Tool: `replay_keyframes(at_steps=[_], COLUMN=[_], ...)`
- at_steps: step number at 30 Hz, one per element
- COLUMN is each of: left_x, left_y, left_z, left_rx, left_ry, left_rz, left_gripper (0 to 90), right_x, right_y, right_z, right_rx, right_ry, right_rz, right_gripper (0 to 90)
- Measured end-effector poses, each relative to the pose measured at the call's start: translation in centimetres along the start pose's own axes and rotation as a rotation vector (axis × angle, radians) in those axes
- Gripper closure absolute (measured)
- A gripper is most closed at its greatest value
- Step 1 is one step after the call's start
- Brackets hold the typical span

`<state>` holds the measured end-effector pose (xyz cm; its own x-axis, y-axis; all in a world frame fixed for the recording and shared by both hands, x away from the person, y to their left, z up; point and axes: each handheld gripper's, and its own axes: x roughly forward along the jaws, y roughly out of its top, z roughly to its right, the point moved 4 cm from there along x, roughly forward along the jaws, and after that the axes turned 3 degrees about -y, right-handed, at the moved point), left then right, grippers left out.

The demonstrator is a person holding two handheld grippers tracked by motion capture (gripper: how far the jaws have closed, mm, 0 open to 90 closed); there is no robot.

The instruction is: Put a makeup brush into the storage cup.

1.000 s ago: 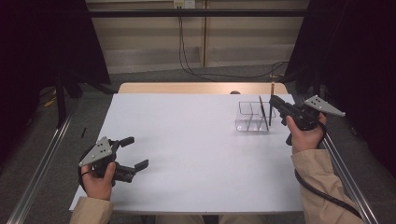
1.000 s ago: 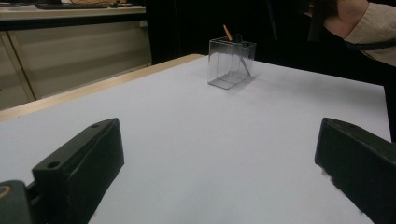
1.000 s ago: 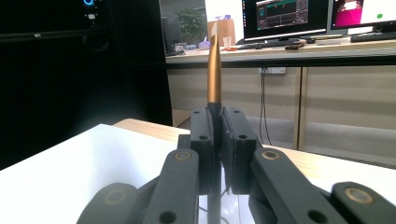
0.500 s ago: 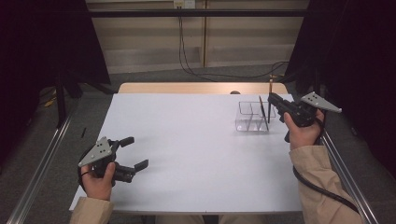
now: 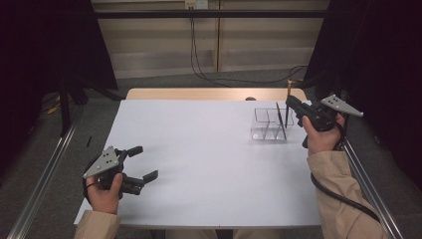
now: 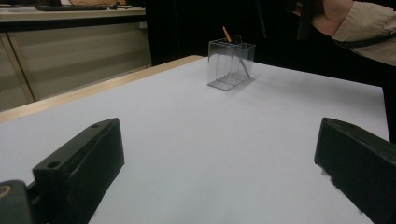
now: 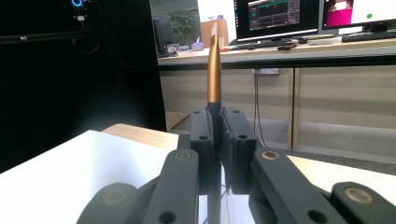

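White table (image 5: 209, 164), bare across the middle. Clear divided holder (image 5: 268, 125) sits near its far right corner. Left gripper (image 5: 142, 164) rests low at the near left edge, jaws spread wide, nothing between them. Right gripper (image 5: 290, 103) hangs just beside the holder, jaws pressed together on a thin dark pen (image 7: 214, 65) with a gold end; pen stands upright, lower end in the holder's right compartment
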<state>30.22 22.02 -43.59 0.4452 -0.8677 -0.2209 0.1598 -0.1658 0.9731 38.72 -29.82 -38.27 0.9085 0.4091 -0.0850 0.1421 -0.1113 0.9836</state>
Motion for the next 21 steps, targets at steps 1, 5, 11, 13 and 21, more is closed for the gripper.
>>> replay_keyframes(at_steps=[1,5,11,13,21], left_x=[-0.01,-0.06,-0.02,-0.01,0.0], left_y=[-0.01,-0.01,-0.05,-0.05,-0.05], left_z=[-0.01,-0.02,-0.02,-0.03,0.01], left_rx=[0.001,0.001,0.002,0.002,0.002], left_ry=[0.001,0.002,0.002,0.002,0.003], left_rz=[-0.002,-0.001,-0.006,-0.006,-0.006], left_gripper=[1.2,1.3,1.3,1.3,1.3], right_x=[0.07,0.2,0.33,0.44,0.87], right_y=[-0.01,-0.13,-0.09,-0.06,0.03], right_z=[0.01,-0.02,0.27,0.36,0.51], right_rx=[0.0,-0.01,-0.005,-0.004,-0.006], right_ry=[-0.002,-0.004,-0.012,-0.015,-0.025], right_rz=[0.002,0.001,0.013,0.013,0.016], right_gripper=[83.7,83.7,83.7,83.7,83.7])
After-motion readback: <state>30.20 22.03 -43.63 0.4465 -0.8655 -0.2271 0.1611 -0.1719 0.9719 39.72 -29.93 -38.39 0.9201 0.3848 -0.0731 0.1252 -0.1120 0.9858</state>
